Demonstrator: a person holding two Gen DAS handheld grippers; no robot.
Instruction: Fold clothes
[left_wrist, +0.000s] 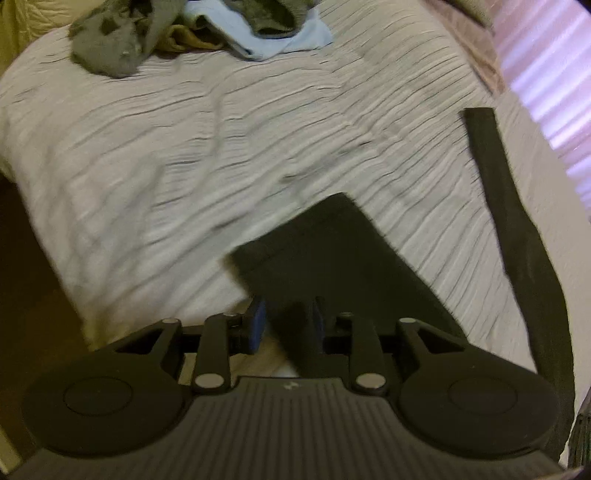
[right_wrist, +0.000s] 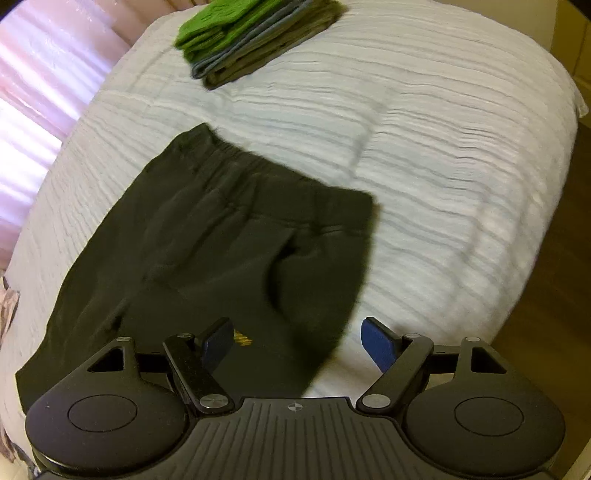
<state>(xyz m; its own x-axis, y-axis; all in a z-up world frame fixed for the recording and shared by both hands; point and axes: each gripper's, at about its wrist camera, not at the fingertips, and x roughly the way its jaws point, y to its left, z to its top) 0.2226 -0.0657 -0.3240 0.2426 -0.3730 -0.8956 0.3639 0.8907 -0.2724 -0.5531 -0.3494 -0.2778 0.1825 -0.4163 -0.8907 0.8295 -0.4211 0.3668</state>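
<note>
Black trousers lie on the white bedspread, waistband toward the far side. In the left wrist view my left gripper is shut on the end of one black trouser leg and holds it just above the bed. The other leg lies stretched along the right. My right gripper is open and empty, its blue pads spread over the trousers' near edge without touching the fabric.
A pile of unfolded grey, blue and tan clothes lies at the far end of the bed. A folded stack topped with green sits at the far side. Pink curtains hang beside the bed. Wooden floor lies beyond the bed edge.
</note>
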